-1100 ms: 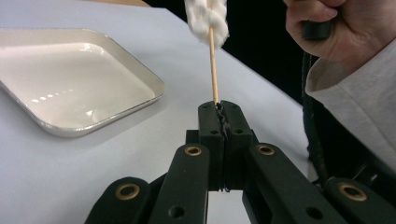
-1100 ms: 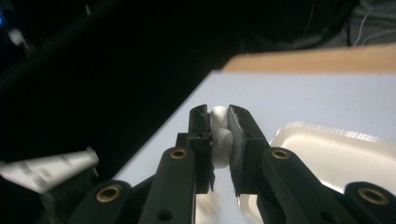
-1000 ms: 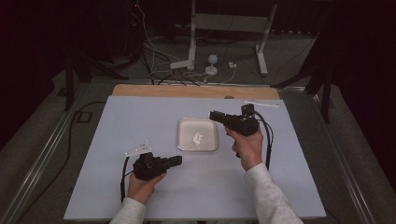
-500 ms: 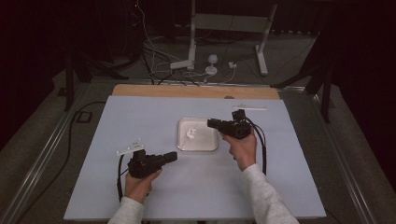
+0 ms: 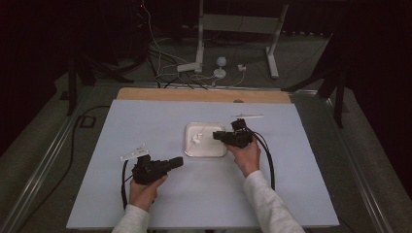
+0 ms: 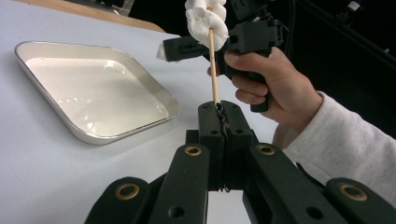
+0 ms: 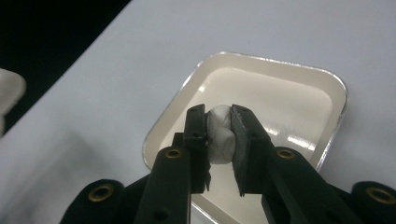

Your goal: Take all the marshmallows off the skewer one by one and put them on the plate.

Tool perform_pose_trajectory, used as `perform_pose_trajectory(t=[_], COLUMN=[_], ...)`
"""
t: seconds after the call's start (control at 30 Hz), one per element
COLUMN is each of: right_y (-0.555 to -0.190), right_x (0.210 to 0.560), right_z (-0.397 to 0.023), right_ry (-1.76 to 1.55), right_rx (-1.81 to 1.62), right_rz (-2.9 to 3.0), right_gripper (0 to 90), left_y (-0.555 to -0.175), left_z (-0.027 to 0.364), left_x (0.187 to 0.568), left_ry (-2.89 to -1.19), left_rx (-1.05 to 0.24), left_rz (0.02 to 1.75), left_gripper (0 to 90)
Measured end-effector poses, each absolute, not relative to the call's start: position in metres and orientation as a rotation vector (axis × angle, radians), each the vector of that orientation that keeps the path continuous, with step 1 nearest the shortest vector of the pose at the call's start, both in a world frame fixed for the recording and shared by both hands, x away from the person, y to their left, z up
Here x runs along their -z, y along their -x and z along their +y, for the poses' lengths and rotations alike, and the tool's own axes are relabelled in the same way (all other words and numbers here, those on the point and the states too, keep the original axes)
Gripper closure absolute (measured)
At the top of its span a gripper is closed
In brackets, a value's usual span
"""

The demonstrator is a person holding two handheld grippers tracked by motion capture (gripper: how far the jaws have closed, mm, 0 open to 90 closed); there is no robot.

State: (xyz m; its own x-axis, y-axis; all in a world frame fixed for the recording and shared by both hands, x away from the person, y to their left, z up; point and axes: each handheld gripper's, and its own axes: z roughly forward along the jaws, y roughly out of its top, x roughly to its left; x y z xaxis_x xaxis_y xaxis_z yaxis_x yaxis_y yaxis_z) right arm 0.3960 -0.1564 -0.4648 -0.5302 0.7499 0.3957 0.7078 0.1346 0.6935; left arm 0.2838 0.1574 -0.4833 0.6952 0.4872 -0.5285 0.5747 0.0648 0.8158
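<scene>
Cables [image 5: 165,73] beyond pale blue table [image 5: 145,121]

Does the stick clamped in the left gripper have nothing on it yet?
No: the wooden skewer held by the left gripper already carries white marshmallows near its top.

Glossy metal tray [image 6: 126,128], wooden skewer [image 6: 213,70]

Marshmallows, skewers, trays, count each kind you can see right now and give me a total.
Marshmallows: 3, two on the skewer, one in the right gripper
Wooden skewer: 1, held by the left gripper
Tray: 1
Total: 5
</scene>
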Motion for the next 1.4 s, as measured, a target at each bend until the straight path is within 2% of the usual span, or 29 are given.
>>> perform_pose_trajectory(t=[0.07, 0.13, 0.17, 0.27, 0.47, 0.67, 1.03, 1.4], right_y=[-0.398, -0.400, -0.400, -0.401, -0.395, -0.386, -0.375, -0.371], right_x=[0.468, 0.472, 0.472, 0.476, 0.470, 0.455, 0.434, 0.431], right_z=[-0.155, -0.153, -0.153, -0.152, -0.153, -0.159, -0.165, -0.148], right_ry=[-1.507, -1.541, -1.541, -1.556, -1.567, -1.562, -1.525, -1.485], right_rx=[-1.365, -1.340, -1.340, -1.295, -1.371, -1.507, -1.684, -1.785], right_rz=[2.333, 2.337, 2.337, 2.333, 2.324, 2.317, 2.294, 2.385], right_gripper=[76.0, 64.3, 64.3, 52.4, 35.7, 30.3, 32.5, 45.0], left_y=[-0.284, -0.284, -0.284, -0.284, -0.285, -0.285, -0.285, -0.284], left_z=[0.157, 0.157, 0.157, 0.157, 0.158, 0.158, 0.152, 0.146], left_x=[0.483, 0.483, 0.483, 0.484, 0.484, 0.485, 0.488, 0.489], left_ry=[-1.573, -1.575, -1.576, -1.577, -1.576, -1.579, -1.595, -1.600], left_rx=[0.082, 0.081, 0.080, 0.079, 0.076, 0.070, 0.065, 0.068], left_rz=[0.894, 0.895, 0.896, 0.899, 0.905, 0.909, 0.913, 0.895], left_gripper=[90.0, 90.0, 90.0, 90.0, 90.0, 90.0, 90.0, 90.0])
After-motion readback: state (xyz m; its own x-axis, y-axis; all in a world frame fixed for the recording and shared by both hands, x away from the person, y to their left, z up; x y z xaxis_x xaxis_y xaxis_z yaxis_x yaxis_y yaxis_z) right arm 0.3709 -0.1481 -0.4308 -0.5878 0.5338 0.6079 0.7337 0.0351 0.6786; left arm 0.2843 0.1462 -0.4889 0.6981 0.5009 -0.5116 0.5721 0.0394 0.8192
